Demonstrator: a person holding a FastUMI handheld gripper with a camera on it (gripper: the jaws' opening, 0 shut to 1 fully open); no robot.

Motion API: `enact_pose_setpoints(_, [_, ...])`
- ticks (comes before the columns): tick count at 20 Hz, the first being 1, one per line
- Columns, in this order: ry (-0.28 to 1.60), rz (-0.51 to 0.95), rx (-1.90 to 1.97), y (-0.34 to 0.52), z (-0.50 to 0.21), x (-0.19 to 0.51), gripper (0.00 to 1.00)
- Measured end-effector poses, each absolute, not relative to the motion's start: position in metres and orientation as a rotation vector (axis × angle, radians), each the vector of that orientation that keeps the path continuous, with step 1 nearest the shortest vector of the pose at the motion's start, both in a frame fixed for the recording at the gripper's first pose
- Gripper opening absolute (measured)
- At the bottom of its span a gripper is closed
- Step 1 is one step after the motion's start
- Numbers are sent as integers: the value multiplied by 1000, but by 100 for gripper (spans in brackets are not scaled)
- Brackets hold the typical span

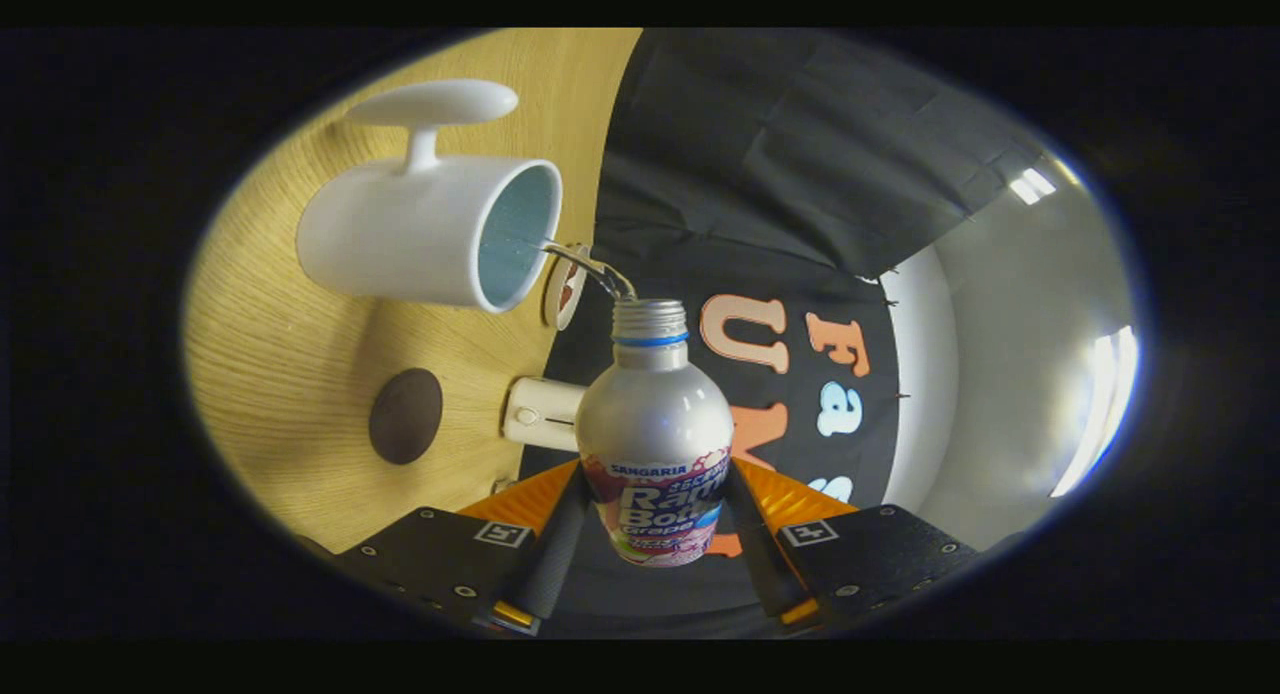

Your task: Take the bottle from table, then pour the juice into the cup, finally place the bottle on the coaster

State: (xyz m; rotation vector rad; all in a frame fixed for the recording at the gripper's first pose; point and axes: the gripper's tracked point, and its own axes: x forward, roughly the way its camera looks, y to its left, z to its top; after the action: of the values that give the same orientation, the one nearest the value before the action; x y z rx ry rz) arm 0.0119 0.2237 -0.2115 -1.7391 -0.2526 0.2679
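Silver bottle (pixel 654 414), clamped between jaws, tipped so juice (pixel 585 262) arced into white cup (pixel 430 229); coaster (pixel 405 415) near cup.

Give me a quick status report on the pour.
Gripper shut on bottle. Bottle tipped, stream running from its mouth into white cup. Brown coaster bare on table, nothing blocking it.
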Motion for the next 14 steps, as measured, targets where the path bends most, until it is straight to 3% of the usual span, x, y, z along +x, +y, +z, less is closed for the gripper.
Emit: enact_pose_setpoints(14, [-289, 292, -1774, 223, -213, 11, 76])
